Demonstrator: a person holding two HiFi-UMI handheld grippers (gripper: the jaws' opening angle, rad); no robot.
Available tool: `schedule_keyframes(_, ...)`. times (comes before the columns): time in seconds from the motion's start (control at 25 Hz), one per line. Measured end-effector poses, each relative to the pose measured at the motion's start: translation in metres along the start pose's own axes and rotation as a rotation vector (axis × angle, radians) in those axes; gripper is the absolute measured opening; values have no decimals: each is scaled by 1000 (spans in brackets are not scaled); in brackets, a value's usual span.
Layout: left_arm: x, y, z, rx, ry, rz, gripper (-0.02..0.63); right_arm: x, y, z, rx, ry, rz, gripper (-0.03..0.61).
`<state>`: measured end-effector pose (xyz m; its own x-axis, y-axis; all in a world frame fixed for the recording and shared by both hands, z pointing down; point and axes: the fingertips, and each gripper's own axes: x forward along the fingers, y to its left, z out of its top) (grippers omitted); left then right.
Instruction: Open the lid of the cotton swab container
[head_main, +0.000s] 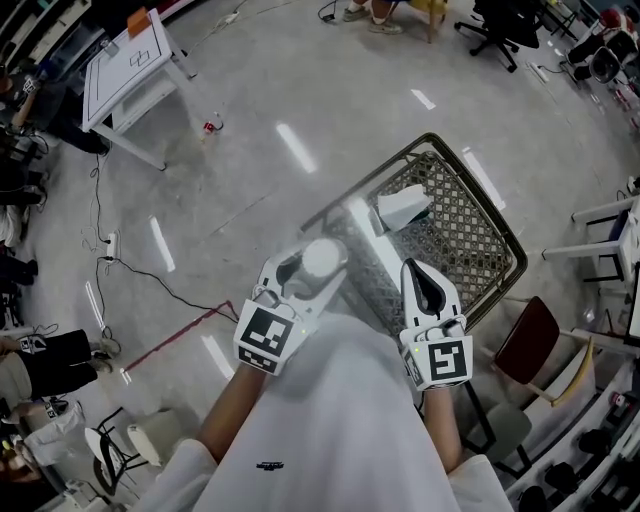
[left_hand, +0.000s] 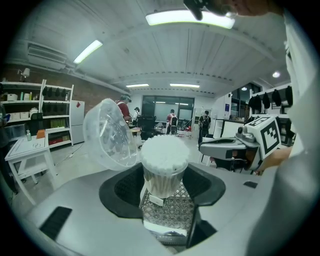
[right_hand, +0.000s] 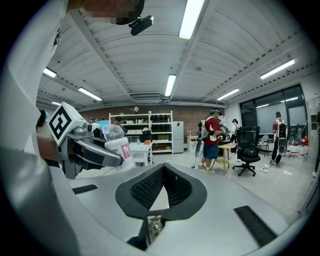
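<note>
Now: left gripper (head_main: 312, 262) raised in front of the torso, fingers (left_hand: 125, 187) pinching the container (left_hand: 164, 170) upright, lid (left_hand: 110, 135) flipped open to its left. Right gripper (head_main: 420, 275) level alongside, apart, fingers pressed together, empty, cart (head_main: 490, 240) below.

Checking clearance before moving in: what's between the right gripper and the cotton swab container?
Nothing: in the left gripper view, only bare air separates the right gripper from the cotton swab container.
</note>
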<state>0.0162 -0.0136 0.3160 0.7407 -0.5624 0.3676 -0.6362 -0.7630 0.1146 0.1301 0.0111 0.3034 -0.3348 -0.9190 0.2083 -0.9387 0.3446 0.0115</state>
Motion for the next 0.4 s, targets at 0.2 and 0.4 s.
schedule_keyframes(0.2,-3,-2,-2,-2,2,2,236,-2,3,-1,-4,5,4,0)
schedule_keyframes(0.4,-5,-1,-3,-5,0,2,236,-2,7,-1,-7,9,21,0)
